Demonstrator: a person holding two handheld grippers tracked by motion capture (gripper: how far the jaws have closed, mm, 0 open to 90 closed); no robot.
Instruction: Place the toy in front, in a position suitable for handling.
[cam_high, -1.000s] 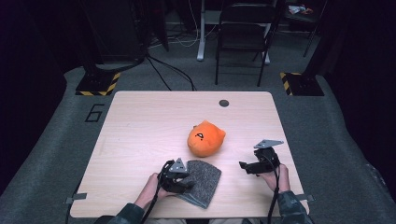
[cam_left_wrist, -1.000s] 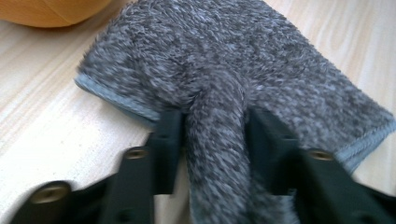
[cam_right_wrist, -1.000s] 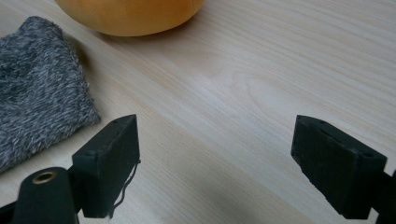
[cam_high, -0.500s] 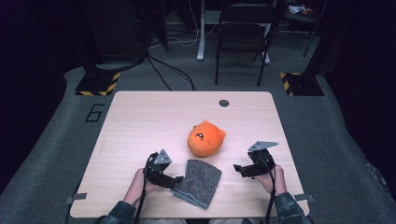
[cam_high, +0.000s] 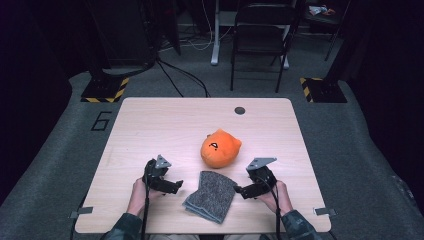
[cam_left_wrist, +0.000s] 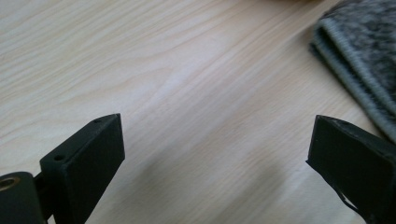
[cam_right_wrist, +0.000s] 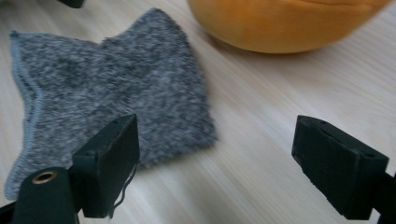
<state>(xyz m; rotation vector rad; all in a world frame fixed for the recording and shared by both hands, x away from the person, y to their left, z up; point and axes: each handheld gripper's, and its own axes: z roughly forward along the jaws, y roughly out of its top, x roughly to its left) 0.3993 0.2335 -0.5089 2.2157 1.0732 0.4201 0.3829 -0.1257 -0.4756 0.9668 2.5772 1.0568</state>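
A folded grey knitted cloth (cam_high: 211, 195) lies flat near the table's front edge, between my two grippers. My left gripper (cam_high: 176, 186) sits just left of it, apart from it, and its jaws have just been opening; they stand wide with only bare wood between them (cam_left_wrist: 215, 149). The cloth's ribbed edge (cam_left_wrist: 359, 70) shows at the upper right of the left gripper view. My right gripper (cam_high: 239, 190) is open just right of the cloth (cam_right_wrist: 107, 88), pointing at it, nothing held (cam_right_wrist: 215, 158). An orange plush toy (cam_high: 220, 148) with a small face rests behind the cloth (cam_right_wrist: 280, 23).
The light wooden table (cam_high: 165, 125) has a small dark round cap (cam_high: 240, 110) near its far edge. A black chair (cam_high: 260, 40) and cables stand on the grey floor beyond the table. Yellow-black striped stand bases (cam_high: 102, 90) flank the far corners.
My left gripper has let go of the cloth and drawn away to the left. My right gripper has moved left toward the cloth's right edge. The cloth now lies free.
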